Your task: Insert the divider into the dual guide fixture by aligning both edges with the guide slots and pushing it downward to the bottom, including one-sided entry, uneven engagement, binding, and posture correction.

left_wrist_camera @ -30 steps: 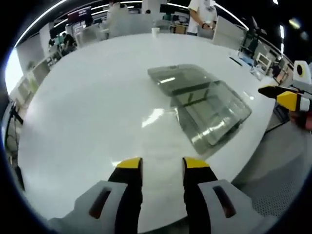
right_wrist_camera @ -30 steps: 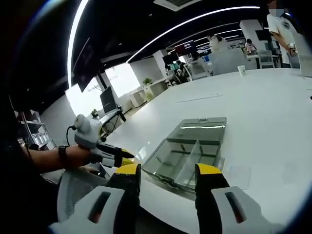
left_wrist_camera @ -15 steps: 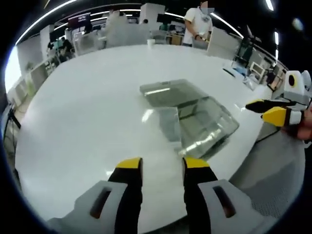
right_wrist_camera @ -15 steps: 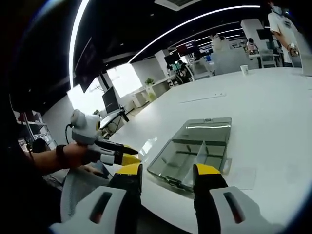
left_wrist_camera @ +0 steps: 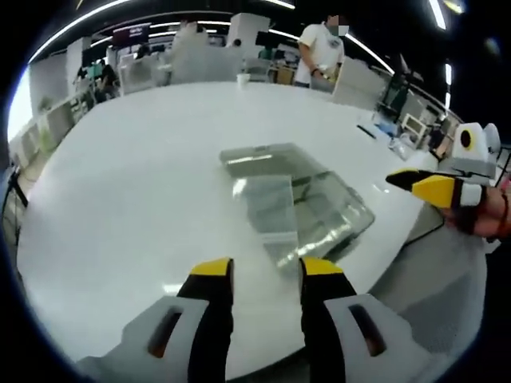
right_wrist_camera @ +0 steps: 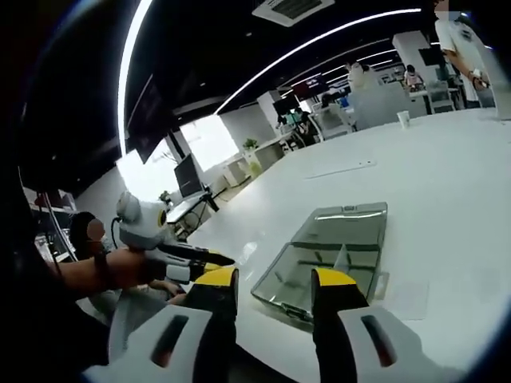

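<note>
The clear plastic fixture (left_wrist_camera: 323, 209) rests on the white table (left_wrist_camera: 136, 199), with a flat clear section (left_wrist_camera: 257, 156) at its far end. A pale clear plate (left_wrist_camera: 267, 211), seemingly the divider, lies against the fixture's left side. My left gripper (left_wrist_camera: 266, 270) hovers above the table's near edge, open and holding nothing. The right gripper (left_wrist_camera: 431, 187) comes in from the right, off the table's edge. In the right gripper view the fixture (right_wrist_camera: 323, 270) has an upright partition (right_wrist_camera: 342, 258) inside. My right gripper (right_wrist_camera: 275, 281) is open and empty short of it, and the left gripper (right_wrist_camera: 192, 260) is at the left.
A faint clear sheet (right_wrist_camera: 399, 297) lies on the table beside the fixture. A paper cup (left_wrist_camera: 243, 80) stands at the table's far edge, with a person (left_wrist_camera: 319, 52) and office desks behind. A hand and forearm (right_wrist_camera: 96, 267) hold the left gripper.
Both cameras have shifted. In the left gripper view the right gripper has come closer to the fixture. Both grippers stay open and the fixture has not moved on the table.
</note>
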Demonstrator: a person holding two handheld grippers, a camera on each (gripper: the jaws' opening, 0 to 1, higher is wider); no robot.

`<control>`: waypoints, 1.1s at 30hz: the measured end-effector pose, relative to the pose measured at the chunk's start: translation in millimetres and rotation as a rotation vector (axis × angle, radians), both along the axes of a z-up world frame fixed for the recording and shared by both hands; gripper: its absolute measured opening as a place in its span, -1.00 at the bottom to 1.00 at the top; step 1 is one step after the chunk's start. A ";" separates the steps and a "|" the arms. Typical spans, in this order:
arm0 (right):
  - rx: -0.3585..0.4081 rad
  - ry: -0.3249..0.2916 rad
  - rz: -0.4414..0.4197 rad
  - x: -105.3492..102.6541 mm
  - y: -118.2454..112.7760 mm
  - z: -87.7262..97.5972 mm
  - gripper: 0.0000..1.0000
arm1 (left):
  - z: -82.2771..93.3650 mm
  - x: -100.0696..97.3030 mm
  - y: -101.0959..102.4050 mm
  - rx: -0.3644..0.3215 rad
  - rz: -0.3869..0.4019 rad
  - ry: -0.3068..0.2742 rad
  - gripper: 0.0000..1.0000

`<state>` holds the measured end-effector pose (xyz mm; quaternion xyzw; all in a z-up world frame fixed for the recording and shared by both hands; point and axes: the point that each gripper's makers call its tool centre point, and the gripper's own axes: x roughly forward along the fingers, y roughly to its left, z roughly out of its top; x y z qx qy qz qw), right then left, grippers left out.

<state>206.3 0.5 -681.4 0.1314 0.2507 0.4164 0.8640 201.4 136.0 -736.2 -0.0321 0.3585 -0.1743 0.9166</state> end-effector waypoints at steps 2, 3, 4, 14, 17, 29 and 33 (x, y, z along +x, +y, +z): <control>0.013 0.007 0.003 0.0 1.6 2.2 -0.39 | 4.1 -0.1 -3.6 -0.029 0.004 -0.011 -0.39; 0.012 0.007 0.006 0.3 2.4 3.2 -0.40 | 5.7 -0.1 -5.3 -0.040 0.003 -0.015 -0.39; 0.011 0.007 0.008 0.0 2.7 3.5 -0.41 | 7.1 0.2 -6.7 -0.046 0.002 -0.018 -0.39; 0.021 0.008 0.023 -1.0 11.7 7.9 -0.41 | 22.6 4.1 -29.7 -0.116 -0.038 -0.079 -0.39; 0.021 0.009 0.039 -4.5 16.1 8.7 -0.41 | 23.4 3.3 -34.5 -0.094 -0.058 -0.101 -0.39; 0.039 0.025 0.045 -7.0 21.0 7.8 -0.52 | 31.7 0.5 -53.2 -0.166 -0.100 -0.114 -0.39; 0.045 0.037 0.035 -7.1 20.4 6.1 -0.55 | 32.8 -2.1 -63.7 -0.182 -0.128 -0.114 -0.38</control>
